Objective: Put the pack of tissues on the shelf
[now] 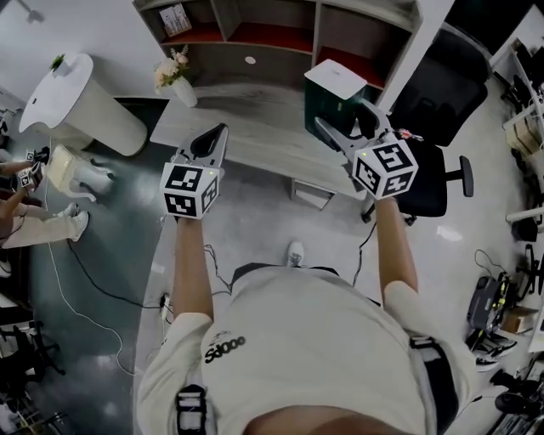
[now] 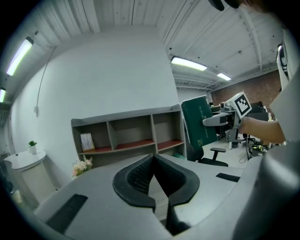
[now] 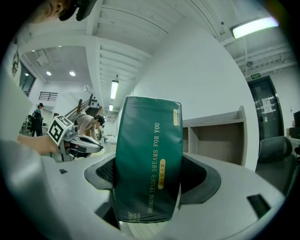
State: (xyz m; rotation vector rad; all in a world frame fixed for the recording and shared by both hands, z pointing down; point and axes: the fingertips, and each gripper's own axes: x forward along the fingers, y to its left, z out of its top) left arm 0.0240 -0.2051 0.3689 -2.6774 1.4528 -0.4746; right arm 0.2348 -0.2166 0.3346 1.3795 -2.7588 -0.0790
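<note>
Pack of tissues (image 1: 334,93), upright in front of the shelf (image 1: 280,38), was pinched across its lower half by the right gripper (image 1: 342,121), and it looked light, soft and crushable; the left gripper (image 1: 217,136) had its jaws together on nothing.

Your pack of tissues (image 3: 147,159) is blocking most of the shelf (image 3: 220,136) in the right gripper view. It's also covering the inner pad faces of your right tool (image 3: 149,185). The pack's small gold label is showing too small to read. In the head view, the top edge is cutting off the shelf's upper part. The small item (image 1: 176,19) in its left compartment is showing too small to identify. The left edge is cropping a person (image 1: 38,228).
</note>
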